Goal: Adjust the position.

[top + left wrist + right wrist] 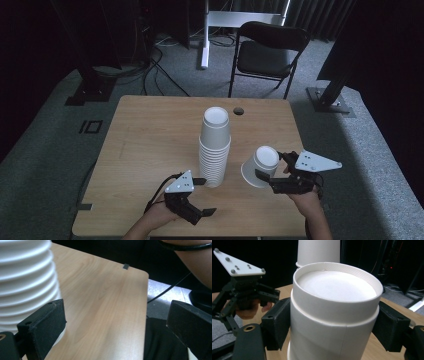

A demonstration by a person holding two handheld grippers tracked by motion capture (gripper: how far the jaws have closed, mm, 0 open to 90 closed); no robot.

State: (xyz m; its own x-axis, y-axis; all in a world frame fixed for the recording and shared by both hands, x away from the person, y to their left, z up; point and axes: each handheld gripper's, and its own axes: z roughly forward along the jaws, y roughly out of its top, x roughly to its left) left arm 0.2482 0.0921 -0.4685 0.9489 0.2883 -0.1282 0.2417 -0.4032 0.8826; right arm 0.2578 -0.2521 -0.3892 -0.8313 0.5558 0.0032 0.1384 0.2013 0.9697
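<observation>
Right gripper (272, 176) clamps a light, crushable paper cup (260, 165) (mid-wall grip, gently); left gripper (204, 196) gapes empty beside the stack (215, 147).

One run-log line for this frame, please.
right gripper: shut on single paper cup, bottom-up | left gripper: open beside cup stack base | table

Light wood-grain table w/ rounded corners (150, 135) sits mid-room on grey carpet floor (45, 150); small round cable hole (238, 110) near its far edge. Black folding chair w/ padded seat (265, 55) stands beyond the far edge, right of centre. White metal stand base (207, 35) to its left. Black cables (160, 70) trail over the floor far left. Dark curtains at back; dim light.
</observation>
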